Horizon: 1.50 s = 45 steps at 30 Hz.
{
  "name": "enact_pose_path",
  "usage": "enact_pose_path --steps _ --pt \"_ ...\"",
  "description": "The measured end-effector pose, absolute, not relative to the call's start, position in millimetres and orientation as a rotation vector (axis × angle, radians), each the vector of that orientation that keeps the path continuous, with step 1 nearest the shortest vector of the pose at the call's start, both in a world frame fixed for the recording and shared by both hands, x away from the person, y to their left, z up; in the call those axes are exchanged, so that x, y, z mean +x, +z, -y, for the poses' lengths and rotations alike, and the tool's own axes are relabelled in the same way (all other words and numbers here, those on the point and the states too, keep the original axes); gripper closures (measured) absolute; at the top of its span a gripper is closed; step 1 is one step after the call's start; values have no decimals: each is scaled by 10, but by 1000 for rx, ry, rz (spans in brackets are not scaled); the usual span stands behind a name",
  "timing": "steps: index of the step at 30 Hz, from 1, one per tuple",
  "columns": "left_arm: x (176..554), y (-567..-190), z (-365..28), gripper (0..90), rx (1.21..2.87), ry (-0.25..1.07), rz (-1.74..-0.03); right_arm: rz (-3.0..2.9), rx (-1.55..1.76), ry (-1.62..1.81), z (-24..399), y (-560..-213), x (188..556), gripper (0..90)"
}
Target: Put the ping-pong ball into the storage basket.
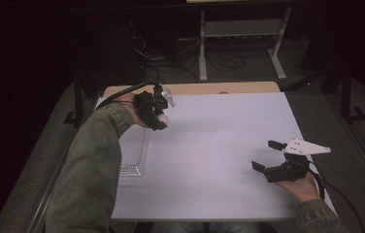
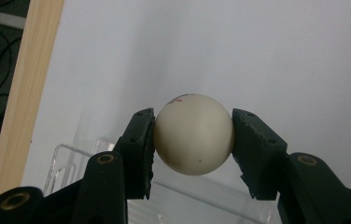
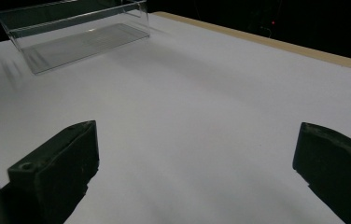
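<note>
One ball [image 2: 193, 134] sits pinched at its widest girth between the left gripper [image 1: 161, 118] fingers [image 2: 138, 149], held above the clear tray [image 1: 134, 150] at the worktop [image 1: 209, 145] left edge, apparently for dropping in, while the right gripper [image 1: 268, 155] rests spread and empty.

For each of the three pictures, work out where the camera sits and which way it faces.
High view: above the person's side, looking forward and down at the table; forearms and both grippers show.
Left gripper view: rides the left gripper, looking down its jaws at the white ball they clamp.
Right gripper view: rides the right gripper, looking across the table between open jaws.
Shared: the clear tray.
</note>
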<state>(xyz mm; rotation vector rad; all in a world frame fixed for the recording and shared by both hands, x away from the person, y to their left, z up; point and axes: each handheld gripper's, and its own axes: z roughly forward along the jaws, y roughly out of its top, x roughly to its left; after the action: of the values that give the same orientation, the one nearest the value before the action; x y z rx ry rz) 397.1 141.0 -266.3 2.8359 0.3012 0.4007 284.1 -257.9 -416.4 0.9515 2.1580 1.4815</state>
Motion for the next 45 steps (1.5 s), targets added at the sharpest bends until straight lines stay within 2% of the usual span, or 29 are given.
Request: enact_pose_path --steps 17,45 --pt "3882 -2649 -1755 508 2842 412 -383 -2155 951 1479 2576 -4162 2843 0" --pt "3726 -2691 -2114 508 2860 382 -474 -2160 952 1480 2575 -4162 2848 0"
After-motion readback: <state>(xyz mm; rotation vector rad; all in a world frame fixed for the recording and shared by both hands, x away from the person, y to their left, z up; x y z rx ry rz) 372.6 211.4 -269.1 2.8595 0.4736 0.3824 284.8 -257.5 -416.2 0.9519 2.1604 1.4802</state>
